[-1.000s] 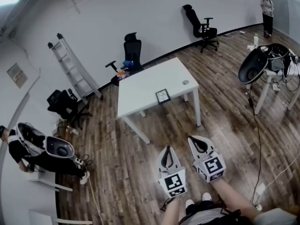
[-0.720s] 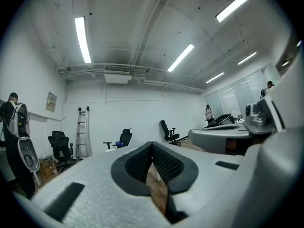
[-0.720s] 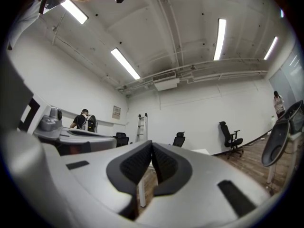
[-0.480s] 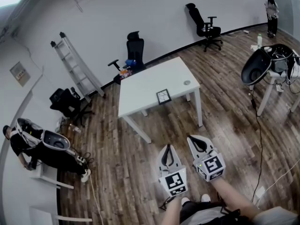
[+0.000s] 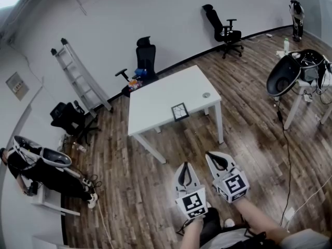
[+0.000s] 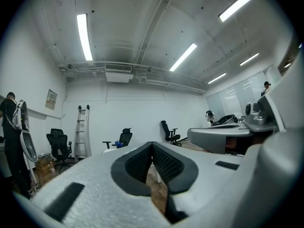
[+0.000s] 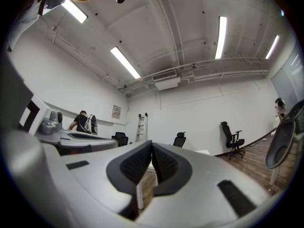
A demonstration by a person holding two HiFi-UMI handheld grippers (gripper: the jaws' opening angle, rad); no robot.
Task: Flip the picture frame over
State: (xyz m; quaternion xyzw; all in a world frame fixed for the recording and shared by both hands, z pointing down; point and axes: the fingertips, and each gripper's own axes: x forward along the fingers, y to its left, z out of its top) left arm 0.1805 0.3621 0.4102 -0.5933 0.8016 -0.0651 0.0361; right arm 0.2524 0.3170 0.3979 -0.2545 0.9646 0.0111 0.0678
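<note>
A small dark-framed picture frame [image 5: 180, 111] lies flat near the front edge of a white table [image 5: 155, 97] in the head view. My left gripper [image 5: 185, 167] and right gripper [image 5: 214, 156] hang side by side over the wooden floor, well short of the table. Both are shut with nothing between the jaws. In the left gripper view the left gripper [image 6: 152, 144] has its tips touching, and in the right gripper view the right gripper [image 7: 152, 143] shows the same. Each points level toward the far wall. The frame does not show in either gripper view.
A small round object [image 5: 206, 95] sits on the table's right side. Black office chairs [image 5: 145, 58] [image 5: 223, 27] stand by the far wall, with a ladder [image 5: 78, 77] leaning at the left. A stand with equipment [image 5: 293, 74] is at the right; a person [image 5: 23, 167] is at the left.
Both grippers have drifted slightly toward the table, still shut. The view has shifted a little, and the person at the left has moved.
</note>
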